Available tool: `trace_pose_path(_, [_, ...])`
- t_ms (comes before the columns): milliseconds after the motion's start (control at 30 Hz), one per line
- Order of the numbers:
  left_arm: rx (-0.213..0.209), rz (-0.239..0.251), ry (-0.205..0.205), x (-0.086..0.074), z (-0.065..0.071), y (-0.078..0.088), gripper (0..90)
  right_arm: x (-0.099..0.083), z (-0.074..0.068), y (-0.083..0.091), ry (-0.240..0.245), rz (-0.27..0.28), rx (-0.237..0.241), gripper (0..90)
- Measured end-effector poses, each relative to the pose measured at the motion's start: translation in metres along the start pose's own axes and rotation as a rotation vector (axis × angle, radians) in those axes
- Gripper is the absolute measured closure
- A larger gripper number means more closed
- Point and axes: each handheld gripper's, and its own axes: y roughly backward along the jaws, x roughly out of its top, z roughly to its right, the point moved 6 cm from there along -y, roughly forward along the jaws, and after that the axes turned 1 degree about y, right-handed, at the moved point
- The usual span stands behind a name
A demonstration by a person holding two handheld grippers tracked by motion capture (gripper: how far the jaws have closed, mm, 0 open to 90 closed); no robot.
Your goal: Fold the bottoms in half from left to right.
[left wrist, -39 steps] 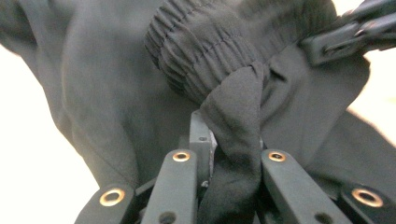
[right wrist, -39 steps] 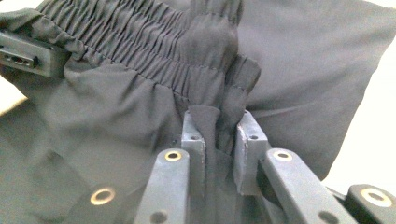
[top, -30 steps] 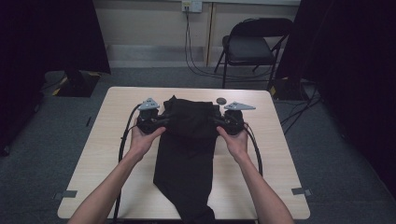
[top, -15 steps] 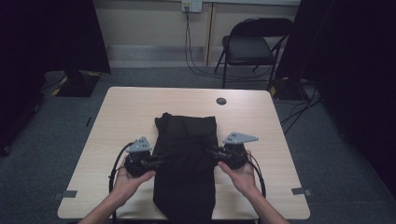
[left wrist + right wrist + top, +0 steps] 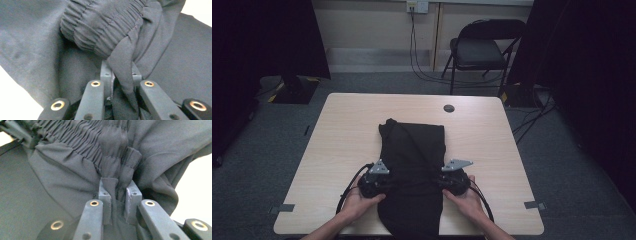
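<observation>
A person's two hands, entering from the near edge of the pale wooden table (image 5: 342, 135), work a handheld gripper each on a black, elastic-waisted fabric garment (image 5: 414, 150), apparently a pair of trousers, laid lengthwise down the middle of the tabletop. The left gripper (image 5: 384, 184) pinches a fold of the gathered waistband (image 5: 105, 27) between its jaws, which are closed tight on the cloth in the left gripper view. The right gripper (image 5: 443, 182) does the same at the opposite side, its jaws clamped on a bunched pleat of elastic in the right gripper view.

A second ago both grippers held that waistband near the far end of the garment; they have since drawn it toward the person, and it now lies over the lower part of the cloth at the table's near side. The garment has been doubled over on itself, with a smooth fold line now at its far end. By the look of it, a lengthwise fold is all but complete, and letting go and flattening would be the likely next concern.

Beyond the garment, a small dark round disc (image 5: 449, 108) sits on the bare tabletop; farther off stands a black folding chair (image 5: 479, 50) against the wall.
</observation>
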Motion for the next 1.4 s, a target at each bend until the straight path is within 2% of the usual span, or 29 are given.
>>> trace_pose_path(67, [0.041, 0.021, 0.007, 0.011, -0.015, -0.009, 80.5, 0.009, 0.014, -0.009, -0.013, 0.014, -0.034, 79.1])
trace_pose_path(100, [0.052, 0.042, 0.024, 0.017, -0.023, -0.016, 80.5, 0.014, 0.021, -0.014, -0.014, 0.018, -0.053, 79.1])
trace_pose_path(133, [0.061, 0.058, 0.041, 0.022, -0.03, -0.02, 80.4, 0.019, 0.031, -0.019, -0.01, 0.032, -0.075, 78.9])
trace_pose_path(200, [0.055, 0.073, 0.074, 0.029, -0.04, -0.025, 79.7, 0.025, 0.044, -0.026, -0.042, 0.049, -0.084, 78.1])
trace_pose_path(233, [0.062, 0.077, 0.078, 0.031, -0.043, -0.026, 77.7, 0.027, 0.048, -0.028, -0.052, 0.053, -0.09, 76.2])
trace_pose_path(300, [0.048, 0.079, 0.093, 0.03, -0.046, -0.023, 72.3, 0.03, 0.051, -0.027, -0.043, 0.048, -0.098, 68.3])
trace_pose_path(400, [0.025, 0.083, 0.082, 0.03, -0.043, -0.01, 63.6, 0.03, 0.046, -0.016, -0.021, 0.042, -0.081, 54.8])
trace_pose_path(467, [0.007, 0.143, 0.114, 0.035, -0.043, 0.002, 56.8, 0.031, 0.043, -0.008, -0.012, 0.052, -0.088, 50.4])
trace_pose_path(500, [0.004, 0.183, 0.116, 0.039, -0.043, 0.009, 55.7, 0.031, 0.042, -0.003, -0.018, 0.069, -0.074, 50.3])
trace_pose_path(567, [0.003, 0.221, 0.118, 0.043, -0.044, 0.014, 52.9, 0.031, 0.037, 0.003, -0.018, 0.088, -0.04, 50.4])
trace_pose_path(633, [-0.002, 0.203, 0.124, 0.048, -0.046, 0.011, 49.8, 0.033, 0.033, 0.006, 0.003, 0.094, -0.031, 50.5])
trace_pose_path(700, [-0.003, 0.223, 0.112, 0.054, -0.048, 0.005, 52.3, 0.037, 0.036, 0.005, -0.01, 0.108, -0.027, 50.2])
trace_pose_path(767, [-0.002, 0.153, 0.125, 0.053, -0.052, -0.008, 51.3, 0.043, 0.045, 0.0, -0.035, 0.112, -0.032, 48.1])
trace_pose_path(833, [0.036, 0.13, 0.128, 0.05, -0.056, -0.018, 49.9, 0.048, 0.053, -0.007, -0.078, 0.123, -0.014, 45.2])
trace_pose_path(900, [0.023, 0.152, 0.156, 0.05, -0.059, -0.022, 48.8, 0.05, 0.061, -0.015, -0.104, 0.107, -0.026, 42.2])
trace_pose_path(1033, [0.025, 0.127, 0.172, 0.047, -0.065, -0.025, 47.8, 0.048, 0.071, -0.028, -0.133, 0.071, -0.052, 38.0])
trace_pose_path(1100, [0.029, 0.09, 0.168, 0.043, -0.067, -0.029, 44.7, 0.044, 0.075, -0.033, -0.142, 0.048, -0.07, 36.3])
trace_pose_path(1167, [0.032, 0.086, 0.16, 0.041, -0.065, -0.031, 42.5, 0.04, 0.079, -0.036, -0.178, 0.05, -0.049, 36.1])
trace_pose_path(1200, [0.035, 0.096, 0.155, 0.042, -0.065, -0.031, 44.4, 0.04, 0.079, -0.037, -0.18, 0.058, -0.046, 36.7])
trace_pose_path(1267, [0.066, 0.09, 0.123, 0.045, -0.066, -0.032, 55.8, 0.043, 0.074, -0.038, -0.15, 0.059, -0.041, 51.4])
trace_pose_path(1300, [0.069, 0.105, 0.126, 0.048, -0.066, -0.031, 63.5, 0.046, 0.073, -0.038, -0.121, 0.057, -0.068, 60.6])
trace_pose_path(1333, [0.075, 0.13, 0.13, 0.052, -0.067, -0.03, 69.5, 0.05, 0.072, -0.036, -0.117, 0.074, -0.067, 68.7])
trace_pose_path(1367, [0.087, 0.162, 0.133, 0.057, -0.069, -0.027, 73.6, 0.055, 0.071, -0.033, -0.126, 0.102, -0.062, 72.4])
trace_pose_path(1400, [0.08, 0.165, 0.143, 0.059, -0.071, -0.025, 76.0, 0.062, 0.072, -0.03, -0.133, 0.135, -0.064, 75.1])
